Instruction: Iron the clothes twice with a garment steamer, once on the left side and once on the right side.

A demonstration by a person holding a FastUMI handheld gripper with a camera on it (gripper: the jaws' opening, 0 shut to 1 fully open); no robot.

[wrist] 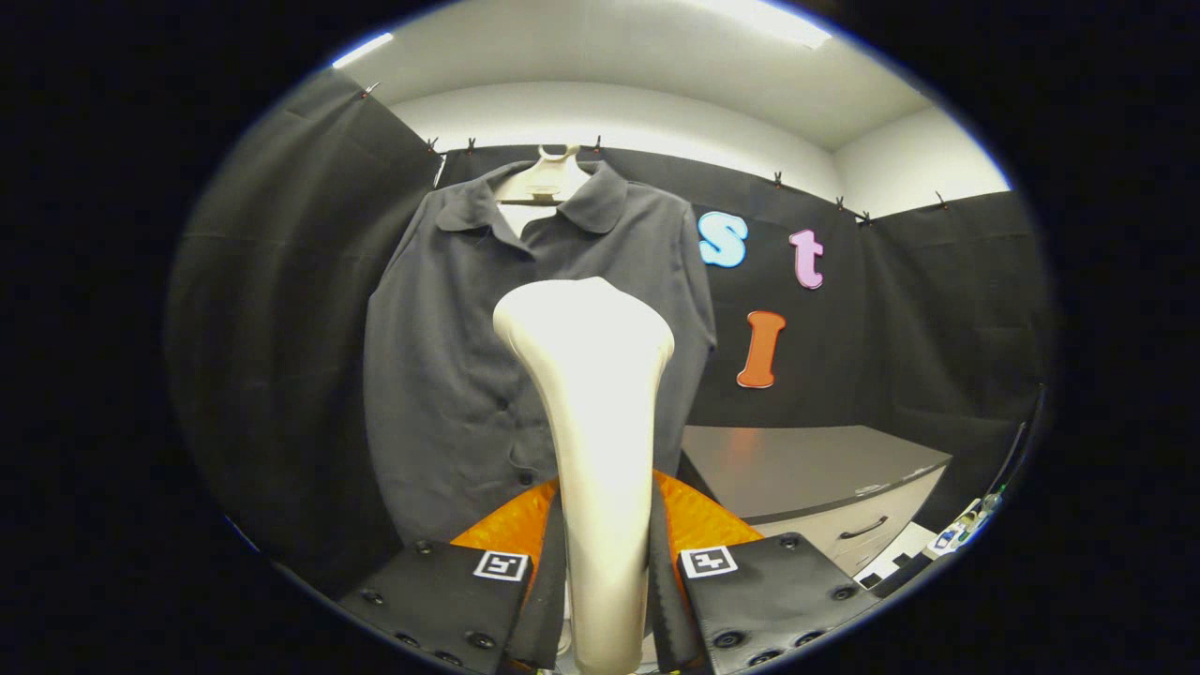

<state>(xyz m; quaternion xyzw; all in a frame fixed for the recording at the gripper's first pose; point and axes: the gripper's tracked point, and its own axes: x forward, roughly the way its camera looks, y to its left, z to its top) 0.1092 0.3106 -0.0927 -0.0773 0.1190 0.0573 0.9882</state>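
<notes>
Shirt is hanging from a hanger on the booth wall, at eleven o'clock beyond the gripper, whose fingers are pressing both sides of the garment steamer handle, head pointing up. At three o'clock a worktop is standing. The smooth handle could be slipping if the grip loosens, dragging fabric askew.

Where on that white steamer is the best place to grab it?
By its narrow handle, squeezed from both sides. The garment steamer flares into a wide head near the grey shirt, while its lower stem is slim. The hand-held gripper holds it there now, a finger pressing each side, head upright.
</notes>
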